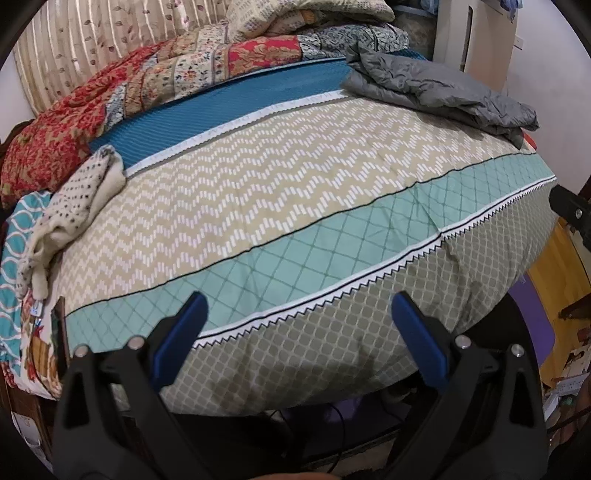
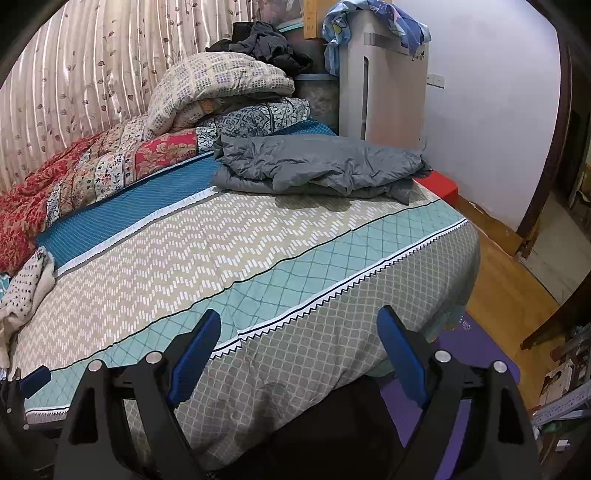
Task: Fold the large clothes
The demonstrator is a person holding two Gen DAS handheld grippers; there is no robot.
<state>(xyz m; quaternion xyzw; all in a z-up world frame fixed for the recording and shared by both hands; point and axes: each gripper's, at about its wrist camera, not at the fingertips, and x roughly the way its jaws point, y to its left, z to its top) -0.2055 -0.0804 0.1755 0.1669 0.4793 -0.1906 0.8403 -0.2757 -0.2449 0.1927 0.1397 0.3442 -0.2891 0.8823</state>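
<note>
The grey padded jacket (image 2: 317, 166) lies loosely folded and rumpled at the far end of the bed, on the beige zigzag band of the bedspread (image 2: 207, 251), with its far edge over the blue stripe; from my left wrist camera it sits up in the right corner (image 1: 439, 92), well apart from both tools. My left gripper (image 1: 299, 332) hangs over the near edge of the bed with its blue pads spread and nothing between them, only the grey lattice border of the bedspread under the gap. My right gripper (image 2: 299, 347) stands the same way, jaws apart and empty, over the same border nearer the bed's corner. The right view gives me what the left cuts off: the white air purifier (image 2: 384, 88) behind the jacket with a blue patterned cloth (image 2: 376, 18) draped over it, a heap of dark clothes (image 2: 269, 42), the wooden floor (image 2: 509, 280) and a purple mat (image 2: 461, 369). The left view shows more of the near left side: a cream dotted garment (image 1: 74, 206) bunched at the bedspread's edge and a teal-and-white patterned cloth (image 1: 18, 236) beside it. Both views show the red floral quilt (image 1: 55, 136) piled along the curtain (image 1: 74, 40). Each camera catches the tip of the other gripper at its frame edge.
</note>
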